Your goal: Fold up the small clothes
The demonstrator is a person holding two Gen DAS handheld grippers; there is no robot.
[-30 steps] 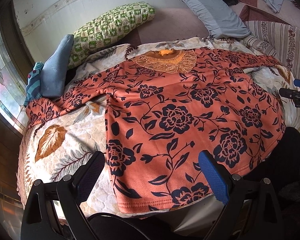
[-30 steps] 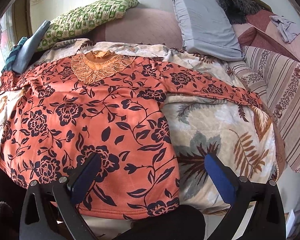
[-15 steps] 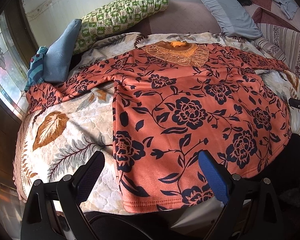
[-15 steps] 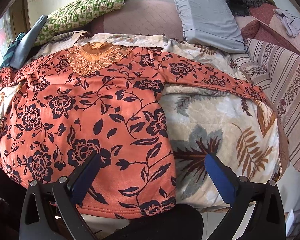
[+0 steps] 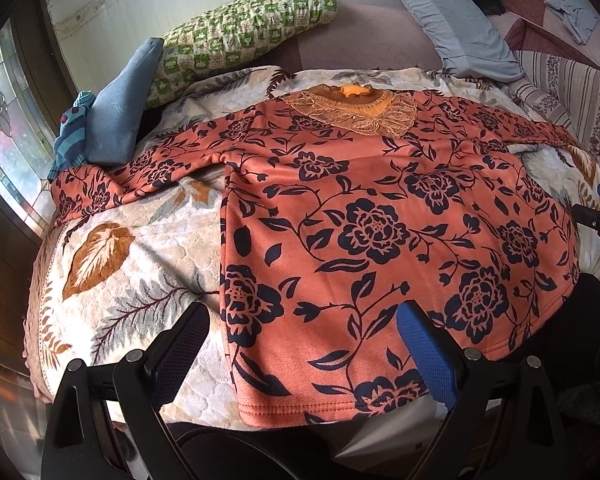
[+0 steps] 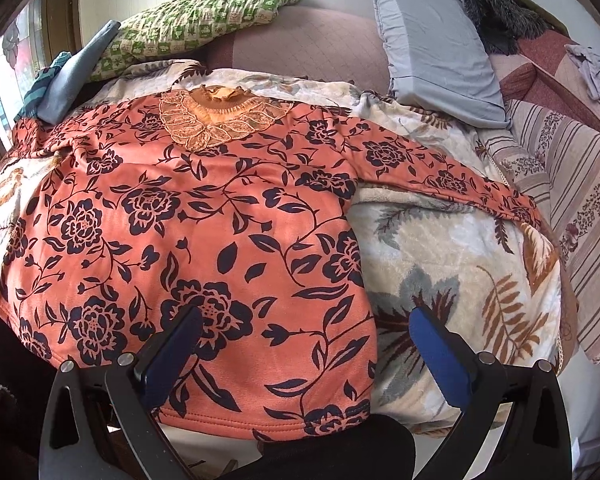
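Observation:
An orange top with dark blue flowers [image 5: 372, 216] [image 6: 204, 232] lies flat on the bed, lace collar [image 5: 356, 114] at the far end, both sleeves spread out sideways. Its hem hangs at the near bed edge. My left gripper [image 5: 302, 344] is open, held above the hem's left corner, with nothing between its fingers. My right gripper [image 6: 306, 344] is open too, hovering over the hem's right corner. The tip of the right gripper [image 5: 598, 216] shows at the right edge of the left wrist view.
A leaf-patterned blanket [image 5: 112, 272] [image 6: 452, 264] covers the bed. At the far side lie a green checked pillow [image 5: 240, 28], a grey pillow [image 6: 432, 44], folded blue clothes [image 5: 116, 116] and a striped cushion [image 6: 580, 200]. A window [image 5: 4, 132] is at the left.
Both grippers have moved slightly toward the top, so it looks larger and nearer in both views. Both stay open. The top has not moved.

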